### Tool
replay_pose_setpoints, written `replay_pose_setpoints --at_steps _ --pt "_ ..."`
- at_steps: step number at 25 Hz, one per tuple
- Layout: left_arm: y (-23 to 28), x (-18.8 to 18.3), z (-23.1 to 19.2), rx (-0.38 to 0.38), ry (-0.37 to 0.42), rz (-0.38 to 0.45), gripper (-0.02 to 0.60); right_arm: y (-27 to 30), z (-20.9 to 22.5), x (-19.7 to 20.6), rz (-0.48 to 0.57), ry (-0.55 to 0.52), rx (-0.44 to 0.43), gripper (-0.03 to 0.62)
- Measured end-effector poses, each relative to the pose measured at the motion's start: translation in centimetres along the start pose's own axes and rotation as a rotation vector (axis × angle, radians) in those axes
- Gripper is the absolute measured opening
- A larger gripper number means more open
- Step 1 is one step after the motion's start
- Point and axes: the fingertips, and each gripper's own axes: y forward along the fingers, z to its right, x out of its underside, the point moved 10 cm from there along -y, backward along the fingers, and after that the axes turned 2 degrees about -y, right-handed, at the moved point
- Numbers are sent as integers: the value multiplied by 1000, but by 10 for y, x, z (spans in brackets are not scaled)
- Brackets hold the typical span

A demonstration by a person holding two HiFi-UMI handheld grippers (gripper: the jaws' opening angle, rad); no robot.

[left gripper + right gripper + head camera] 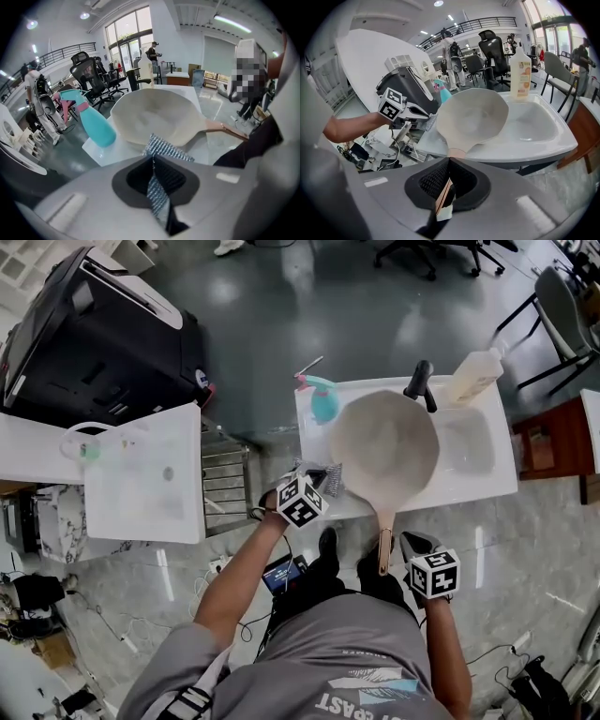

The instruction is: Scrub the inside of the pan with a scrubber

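A cream pan (386,448) with a wooden handle (384,545) is held over the white sink unit (487,486), tilted up toward me. My right gripper (419,557) is shut on the handle's end (443,199); the pan's bowl (474,117) fills the middle of the right gripper view. My left gripper (314,486) is shut on a silvery mesh scrubber (161,152), held at the pan's near left rim (154,117). The scrubber (427,123) hangs just left of the pan, apart from its inside.
A teal spray bottle (322,397) stands at the sink unit's back left; the same spray bottle (91,122) is left of the pan. A soap bottle (473,377) and black faucet (420,382) stand at the back. A white table (145,474) is left, a black machine (98,338) behind it.
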Motion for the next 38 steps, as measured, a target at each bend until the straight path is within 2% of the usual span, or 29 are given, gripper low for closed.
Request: replay_pose_setpoints --at_steps 7,12,17,27,38 --pt "13 11 -4 22 -54 -5 11 22 5 11 -59 27 -15 2" --pt "22 10 -13 42 -74 -12 11 33 8 2 -74 36 -24 2" --pt "26 8 -18 47 -69 -44 11 33 12 -10 -59 35 -19 2" --pt "28 7 -21 46 -55 -31 12 31 11 -13 -68 37 -9 2" --pt "28 10 -15 -6 -31 -39 12 21 4 -7 -57 33 7 2"
